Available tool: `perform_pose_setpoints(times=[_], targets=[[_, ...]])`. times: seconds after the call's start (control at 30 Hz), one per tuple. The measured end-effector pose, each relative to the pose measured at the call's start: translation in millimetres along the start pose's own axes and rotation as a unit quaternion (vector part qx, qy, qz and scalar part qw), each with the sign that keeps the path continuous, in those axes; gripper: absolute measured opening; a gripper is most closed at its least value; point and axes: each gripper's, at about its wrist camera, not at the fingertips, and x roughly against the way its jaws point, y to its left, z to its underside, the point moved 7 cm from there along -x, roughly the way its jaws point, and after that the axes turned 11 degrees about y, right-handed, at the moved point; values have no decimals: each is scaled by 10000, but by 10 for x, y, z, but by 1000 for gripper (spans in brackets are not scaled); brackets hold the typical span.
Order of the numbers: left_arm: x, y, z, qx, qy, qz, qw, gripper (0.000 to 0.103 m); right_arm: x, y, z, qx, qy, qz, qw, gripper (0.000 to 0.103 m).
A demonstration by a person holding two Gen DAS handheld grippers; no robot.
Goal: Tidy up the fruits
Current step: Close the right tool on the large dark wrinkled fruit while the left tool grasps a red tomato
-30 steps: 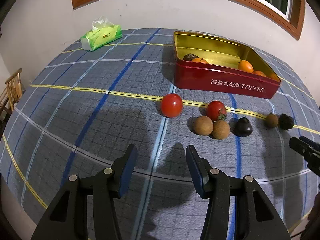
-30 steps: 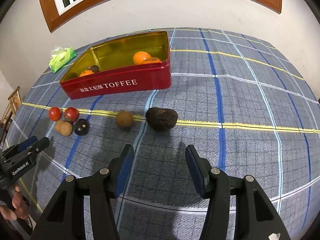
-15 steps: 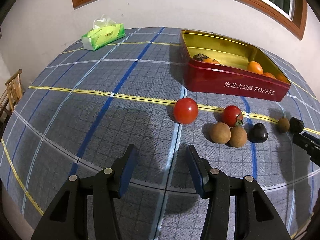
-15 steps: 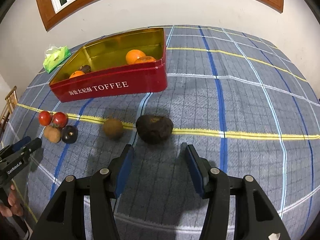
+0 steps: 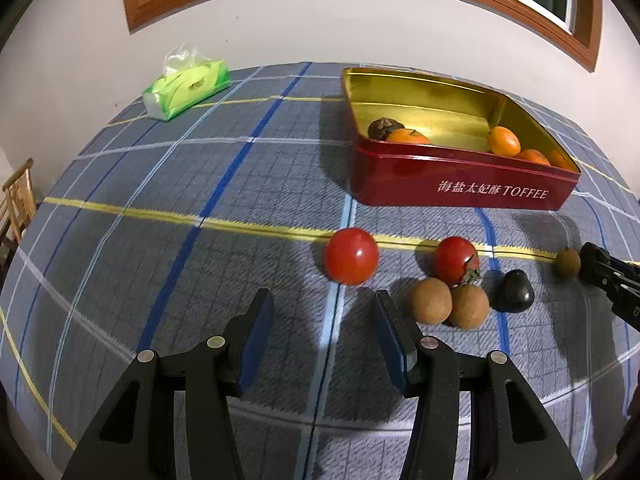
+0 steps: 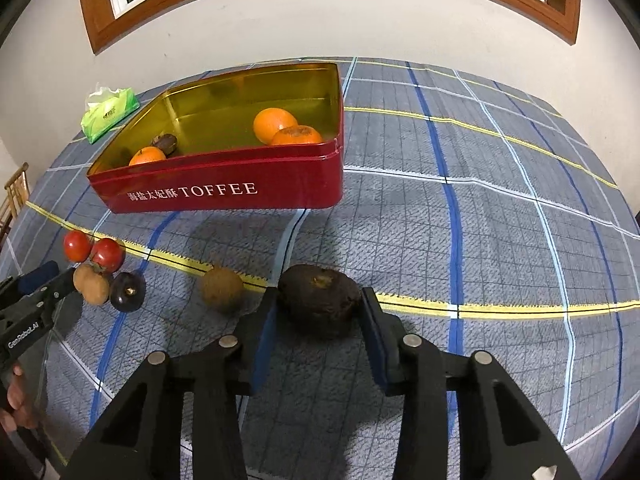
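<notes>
My right gripper (image 6: 319, 297) has its jaws closing on a dark brown wrinkled fruit (image 6: 320, 308) that lies on the checked cloth, and both blue pads touch its sides. Left of it lies a small brown fruit (image 6: 221, 289). My left gripper (image 5: 322, 300) stands open and holds nothing, just short of a red tomato (image 5: 351, 255). To the right of that are a second tomato (image 5: 456, 260), two round brown fruits (image 5: 430, 300) and a black fruit (image 5: 516, 291). The red toffee tin (image 5: 460, 184) behind them holds oranges and a dark fruit.
A green tissue pack (image 5: 186, 88) lies at the far left of the table near the wall. A wooden chair (image 5: 16, 200) stands beyond the table's left edge. A person's hand (image 6: 18, 404) holds the left gripper's handle.
Both grippers have come nearer to the fruit. The right jaws have narrowed from wide apart to touching the dark brown fruit, which now sits between them. The left jaws keep the same width.
</notes>
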Motion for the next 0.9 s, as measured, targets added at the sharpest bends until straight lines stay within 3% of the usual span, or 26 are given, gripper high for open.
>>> perform_pose_setpoints(times=[0.57, 0.7, 0.9], targets=[[-115, -141, -229, -229, -93, 97, 9996, 51, -9, 11, 20, 52, -56, 100, 9999, 36], [-111, -207, -245, -359, -134, 93, 9992, 42, -18, 21, 28, 106, -62, 169, 9998, 36], [-107, -218, -263, -391, -180, 3, 9991, 36, -18, 23, 29, 116, -62, 197, 9997, 36]])
